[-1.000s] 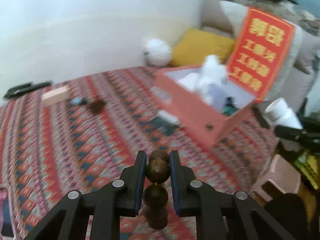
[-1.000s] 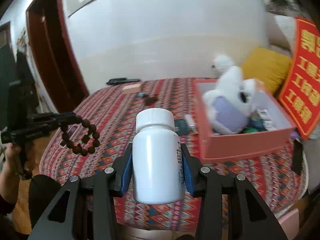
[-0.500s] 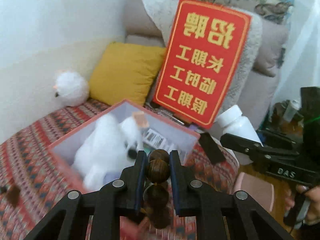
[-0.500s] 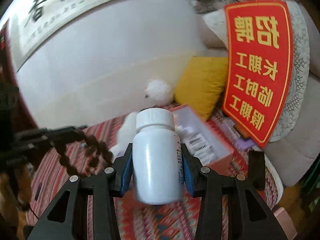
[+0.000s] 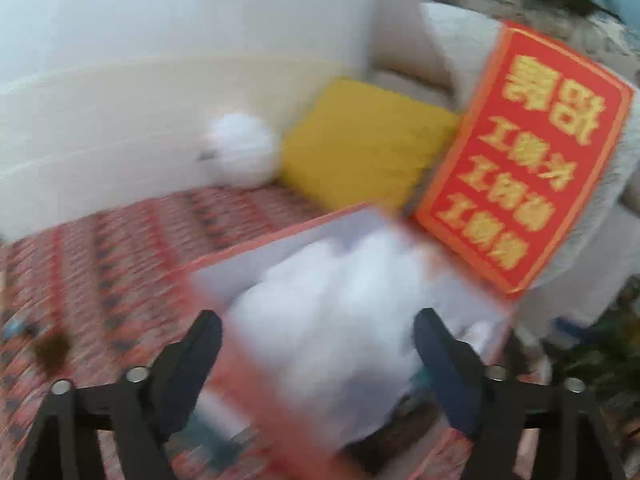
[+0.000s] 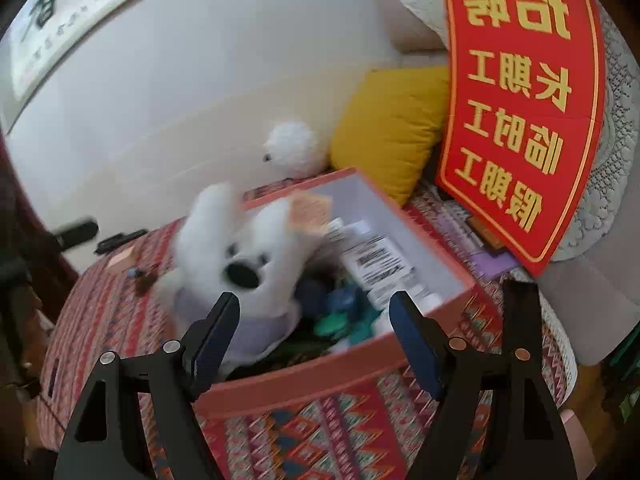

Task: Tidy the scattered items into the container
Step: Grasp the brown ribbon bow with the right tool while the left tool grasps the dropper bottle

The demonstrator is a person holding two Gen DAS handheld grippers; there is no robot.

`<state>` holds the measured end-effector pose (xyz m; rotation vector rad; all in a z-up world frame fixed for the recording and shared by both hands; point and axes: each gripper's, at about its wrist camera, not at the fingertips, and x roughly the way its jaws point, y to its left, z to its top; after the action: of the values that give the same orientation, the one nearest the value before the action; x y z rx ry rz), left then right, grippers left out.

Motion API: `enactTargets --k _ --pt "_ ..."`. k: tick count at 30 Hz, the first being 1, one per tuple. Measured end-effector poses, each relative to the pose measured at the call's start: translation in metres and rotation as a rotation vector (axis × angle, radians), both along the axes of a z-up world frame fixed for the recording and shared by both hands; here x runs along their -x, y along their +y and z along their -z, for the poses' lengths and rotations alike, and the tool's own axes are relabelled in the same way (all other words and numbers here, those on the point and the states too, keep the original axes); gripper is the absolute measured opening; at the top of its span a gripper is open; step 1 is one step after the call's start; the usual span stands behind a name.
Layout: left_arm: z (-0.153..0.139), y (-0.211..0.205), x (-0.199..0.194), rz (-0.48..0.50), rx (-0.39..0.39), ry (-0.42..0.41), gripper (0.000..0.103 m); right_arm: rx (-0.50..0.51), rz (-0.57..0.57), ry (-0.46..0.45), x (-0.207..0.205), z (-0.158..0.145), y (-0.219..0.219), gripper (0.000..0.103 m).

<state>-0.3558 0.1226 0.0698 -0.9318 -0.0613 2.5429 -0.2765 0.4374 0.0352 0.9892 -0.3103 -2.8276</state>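
Observation:
The salmon-pink box (image 6: 320, 376) stands open on the patterned cloth, right under both grippers. A white plush dog (image 6: 248, 256) fills its left half, beside packets, a barcoded carton (image 6: 380, 268) and green-blue bits. My right gripper (image 6: 314, 320) is open above the box's front wall with nothing between its fingers. The left wrist view is heavily blurred. There my left gripper (image 5: 318, 340) is open over the same box (image 5: 280, 236) and the plush dog (image 5: 332, 304). I see no bead bracelet and cannot pick out a white bottle.
A red sign with gold characters (image 6: 520, 104) leans behind the box, next to a yellow cushion (image 6: 384, 132) and a white fluffy ball toy (image 6: 296, 148). Small items (image 6: 140, 276), a pink block (image 6: 122, 258) and a black remote (image 6: 120, 240) lie on the patterned cloth (image 6: 340, 440) at far left.
Both grippers have opened over the box. The wooden bead bracelet has left the left fingers and the white bottle has left the right fingers. The left view is swinging.

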Motion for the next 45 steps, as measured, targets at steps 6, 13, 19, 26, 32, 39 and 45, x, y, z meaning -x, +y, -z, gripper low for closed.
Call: enactTargets --k 6,13,19,26,32,39,45 --pt "0.075 -0.129 -0.049 -0.208 0.159 -0.079 0.084 0.011 -0.178 0.021 -0.034 -0.012 -0.095 0.089" --pt "0.106 -0.259 -0.086 -0.400 0.233 -0.077 0.084 -0.011 -0.426 -0.076 -0.003 0.021 -0.252 0.090" --pt "0.115 -0.325 -0.056 -0.467 0.213 -0.090 0.084 0.026 -0.465 -0.201 0.085 0.085 -0.357 0.089" --pt "0.138 -0.331 0.031 -0.433 0.193 -0.123 0.084 -0.031 -0.366 -0.292 0.219 0.161 -0.451 0.089" --pt "0.182 -0.303 0.109 -0.360 0.233 -0.153 0.084 -0.142 -0.296 -0.285 0.282 0.197 -0.460 0.013" --pt "0.231 -0.248 0.221 -0.272 0.316 -0.189 0.085 0.037 -0.267 -0.310 0.260 0.195 -0.377 0.013" --pt "0.217 -0.251 0.211 -0.268 0.169 -0.207 0.062 0.052 -0.289 -0.296 0.204 0.174 -0.347 0.012"
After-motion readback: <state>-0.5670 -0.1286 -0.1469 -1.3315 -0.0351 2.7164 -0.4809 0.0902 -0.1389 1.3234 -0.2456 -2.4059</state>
